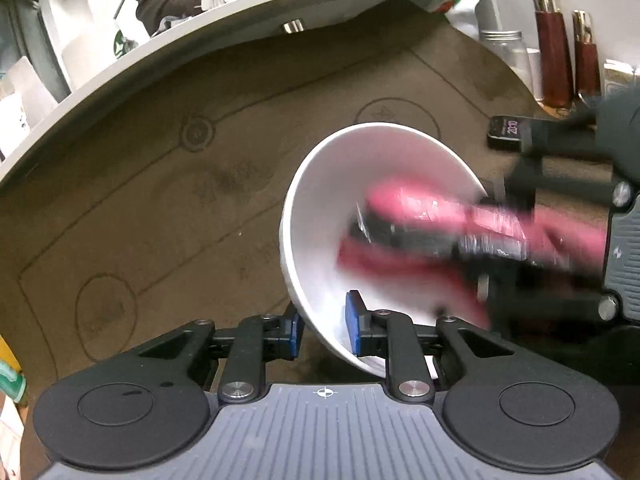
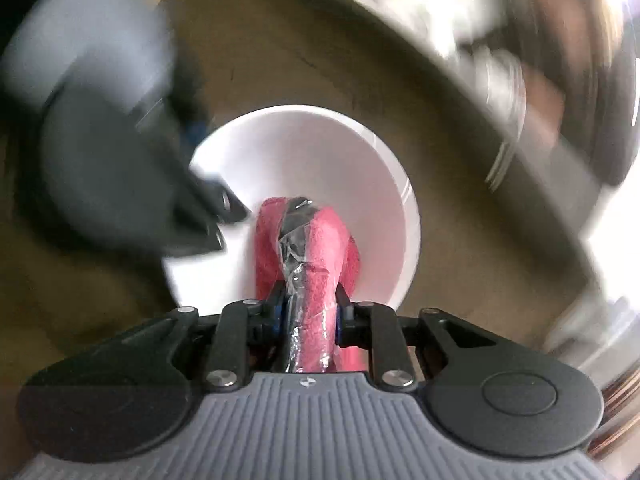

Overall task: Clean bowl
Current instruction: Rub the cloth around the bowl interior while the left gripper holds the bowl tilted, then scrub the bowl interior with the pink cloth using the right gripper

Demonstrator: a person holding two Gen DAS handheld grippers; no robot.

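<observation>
**Left claw pinches the bowl's rim while the right one works a pink cloth inside**

The left gripper (image 1: 325,330) has its two blue pads clamped on the near rim of the white bowl (image 1: 340,200), one pad outside the wall and one inside, so the bowl is tipped up on its side with its mouth facing to the right. The right gripper (image 2: 310,316) is pressed tight on a pink cloth (image 2: 316,248) bound with clear tape, and the end of that cloth reaches into the bowl's hollow; from the left wrist view it is smeared with motion blur. The bowl sits over a brown mat (image 1: 160,180) printed with outlines, which covers a round white table (image 1: 120,60). Beyond the bowl, near the mat's far right edge, stand a glass jar (image 1: 506,50) and two wooden grinders (image 1: 554,48), with a small dark device (image 1: 505,132) lying nearer.
</observation>
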